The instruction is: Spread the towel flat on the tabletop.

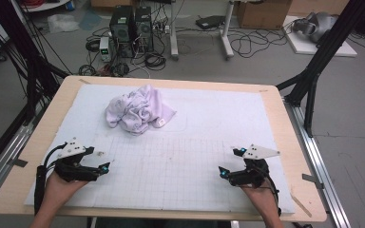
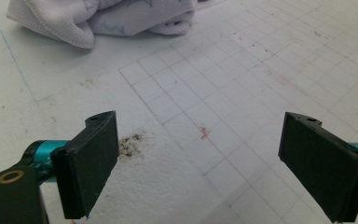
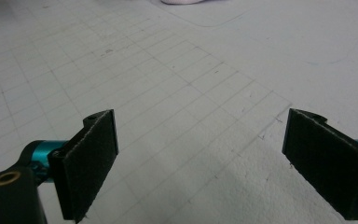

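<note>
While both tongs gape empty, gridded white mat [image 1: 180, 166] on wooden table [image 1: 285, 137], crumpled cloth [image 1: 138, 111], cable-strewn floor [image 1: 195, 52]

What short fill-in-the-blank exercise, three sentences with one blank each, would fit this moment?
1. The white cloth lies in a ____ heap on the foam mat.
2. The left gripper has its jaws ____, with nothing between them.
3. The right gripper rests near the mat's ____ edge, far from the cloth.

Missing words: crumpled; open; front
</note>
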